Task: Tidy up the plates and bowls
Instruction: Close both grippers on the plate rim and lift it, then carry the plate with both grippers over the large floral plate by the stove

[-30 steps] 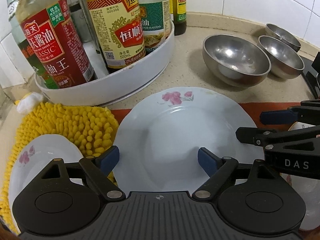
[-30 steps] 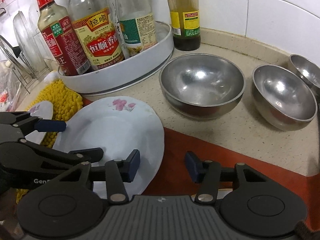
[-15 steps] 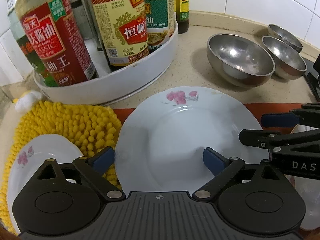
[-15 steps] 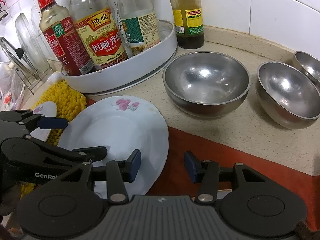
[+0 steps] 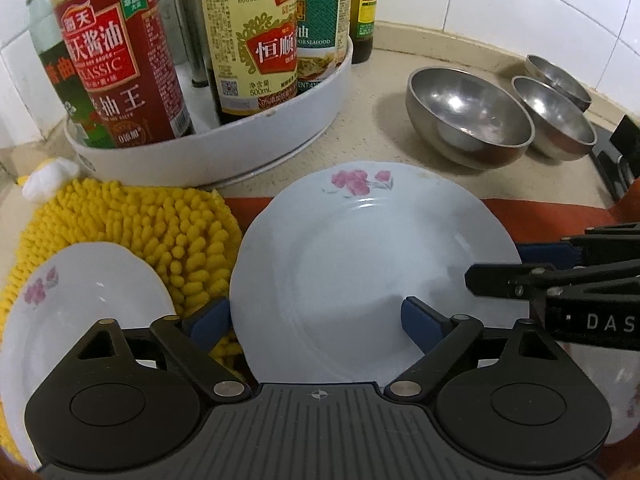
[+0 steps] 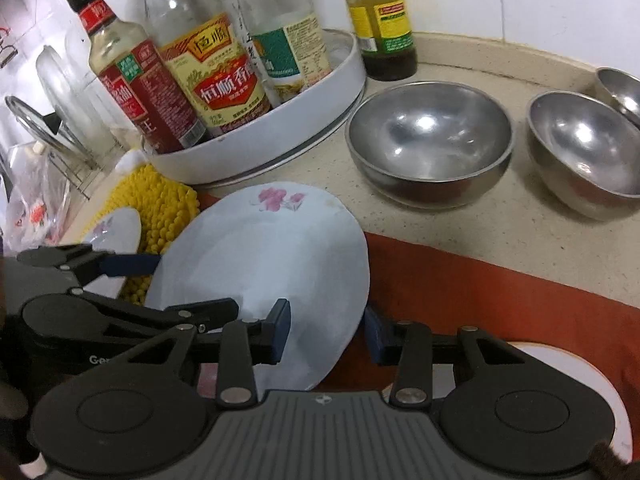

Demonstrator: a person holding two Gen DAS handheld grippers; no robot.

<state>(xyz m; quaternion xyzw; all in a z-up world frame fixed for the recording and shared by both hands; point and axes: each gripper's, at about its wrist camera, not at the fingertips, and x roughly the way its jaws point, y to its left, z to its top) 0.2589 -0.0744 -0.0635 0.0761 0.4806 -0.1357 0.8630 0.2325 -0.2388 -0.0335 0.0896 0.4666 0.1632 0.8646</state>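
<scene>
**Both grippers at the big plate, neither clamped**

Big white plate (image 5: 360, 264) with a pink flower print lies on the red mat (image 6: 500, 280) at the front of the bench (image 6: 480, 216). Its near-right edge sits between the right gripper (image 6: 326, 330) jaws, which have just been closing; pads not on the rim as far as I can see, gaps on both sides. Left gripper (image 5: 316, 320) jaws are spread wide across the plate's near-left rim, one pad outside over the yellow mop cloth (image 5: 160, 232), the other over the plate's well; no grip.

Smaller flowered plate (image 5: 80, 300) rests on the yellow cloth, left of the big one. Three steel bowls (image 6: 430, 140) stand empty in a row on the bare bench behind the mat. White round tray (image 5: 240, 140) of sauce bottles (image 5: 120, 60) sits at back left.
</scene>
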